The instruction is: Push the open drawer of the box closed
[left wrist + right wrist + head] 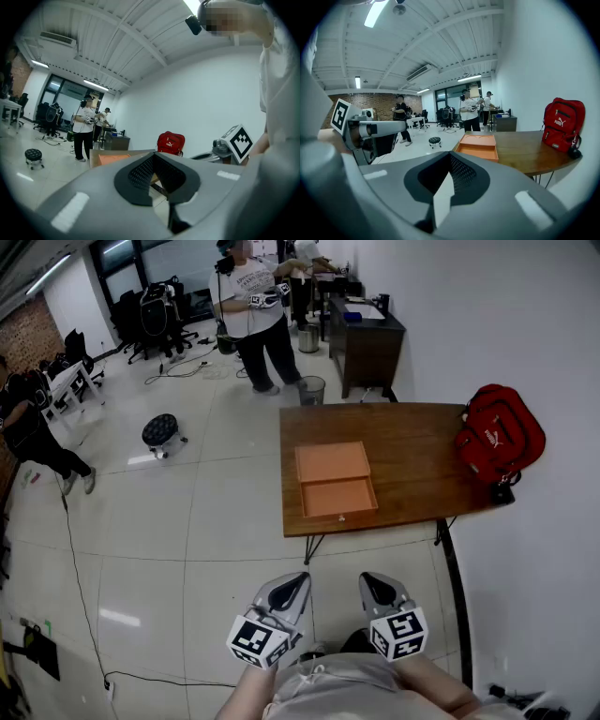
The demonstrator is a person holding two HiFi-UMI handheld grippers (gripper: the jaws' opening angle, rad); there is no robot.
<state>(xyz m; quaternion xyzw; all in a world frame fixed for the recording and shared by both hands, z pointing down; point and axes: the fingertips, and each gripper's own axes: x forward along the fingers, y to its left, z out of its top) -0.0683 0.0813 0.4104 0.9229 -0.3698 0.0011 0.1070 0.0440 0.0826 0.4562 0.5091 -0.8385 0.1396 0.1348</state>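
Observation:
On the brown table lies a flat orange box with its drawer pulled out toward the table's near edge. The right gripper view shows the same box and drawer ahead on the table. Both grippers are held low against the person's body, well short of the table. My left gripper is shut with nothing in it, as its own view shows. My right gripper is also shut and empty. The left gripper view catches only an orange edge of the box.
A red backpack sits on the table's right end by the white wall. Tiled floor lies between me and the table. A person stands beyond the table near a dark cabinet and a bin. A round stool stands left.

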